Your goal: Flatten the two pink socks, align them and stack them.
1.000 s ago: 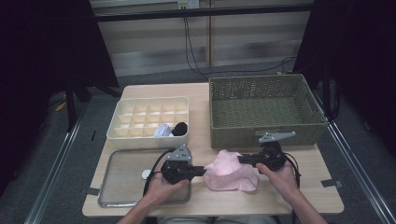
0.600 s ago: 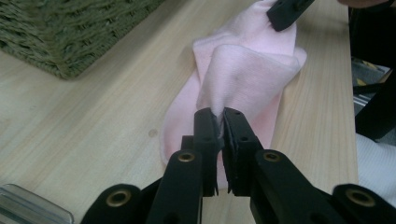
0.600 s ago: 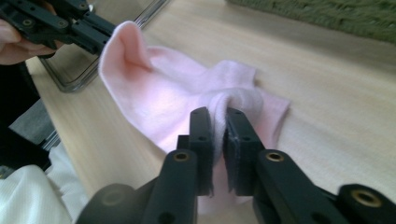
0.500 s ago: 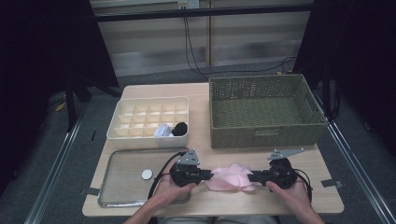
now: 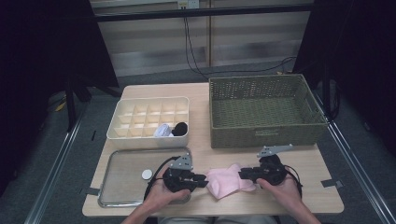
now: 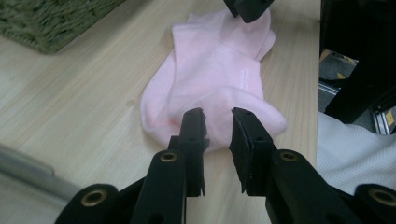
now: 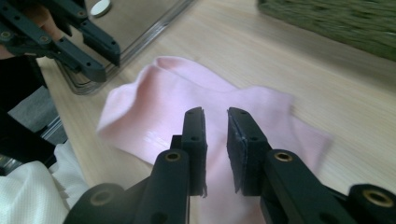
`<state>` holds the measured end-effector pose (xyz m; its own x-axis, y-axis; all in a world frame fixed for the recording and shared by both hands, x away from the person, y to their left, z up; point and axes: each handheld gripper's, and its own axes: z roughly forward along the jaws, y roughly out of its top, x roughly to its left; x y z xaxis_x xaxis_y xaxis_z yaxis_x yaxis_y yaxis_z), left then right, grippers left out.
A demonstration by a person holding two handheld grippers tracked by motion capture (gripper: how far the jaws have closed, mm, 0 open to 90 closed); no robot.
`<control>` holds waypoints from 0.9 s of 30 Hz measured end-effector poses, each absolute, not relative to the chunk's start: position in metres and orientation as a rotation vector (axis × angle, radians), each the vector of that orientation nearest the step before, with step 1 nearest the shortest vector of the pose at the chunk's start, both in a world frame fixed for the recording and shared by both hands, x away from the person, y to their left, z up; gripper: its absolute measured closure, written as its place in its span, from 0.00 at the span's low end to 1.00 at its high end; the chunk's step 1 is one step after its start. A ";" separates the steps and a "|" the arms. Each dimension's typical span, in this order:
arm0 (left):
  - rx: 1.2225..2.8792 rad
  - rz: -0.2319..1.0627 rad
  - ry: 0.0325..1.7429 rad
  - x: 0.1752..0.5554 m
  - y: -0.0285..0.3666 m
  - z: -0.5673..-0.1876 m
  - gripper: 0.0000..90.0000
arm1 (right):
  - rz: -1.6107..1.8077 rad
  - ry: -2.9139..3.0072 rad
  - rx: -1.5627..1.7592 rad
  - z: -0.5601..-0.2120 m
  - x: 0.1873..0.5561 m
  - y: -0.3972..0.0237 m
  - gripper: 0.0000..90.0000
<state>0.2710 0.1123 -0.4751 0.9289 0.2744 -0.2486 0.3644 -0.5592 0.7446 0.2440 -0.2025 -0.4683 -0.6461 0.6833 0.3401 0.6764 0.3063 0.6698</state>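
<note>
Now the pink sock (image 5: 229,181) lies flat on the desk (image 5: 327,186), both grippers' jaws just open off it. Grabbing one layer could unfold it.

Past the right gripper (image 7: 215,116), we find the green basket (image 7: 336,23) blurred and cut off by the frame's top edge. Under its jaws the pink sock (image 7: 187,107) has smeared edges. Beyond the left gripper (image 6: 218,120), the other gripper's jaw tips are cropped.
</note>
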 end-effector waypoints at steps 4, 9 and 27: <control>2.167 -0.134 0.491 0.272 0.118 -0.477 0.79 | 1.316 2.567 1.305 -0.469 0.250 -0.190 0.91; 2.218 -0.145 0.498 0.277 0.111 -0.485 0.85 | 1.343 2.663 1.232 -0.474 0.252 -0.163 0.92; 2.175 -0.210 0.512 0.267 0.103 -0.479 0.70 | 1.379 2.520 1.320 -0.467 0.255 -0.205 0.92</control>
<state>0.2671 0.1028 -0.4794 0.9012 0.2861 -0.3255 0.4323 -0.5394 0.7226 0.2548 -0.2055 -0.4668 -0.6510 0.6571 0.3801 0.6744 0.2708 0.6869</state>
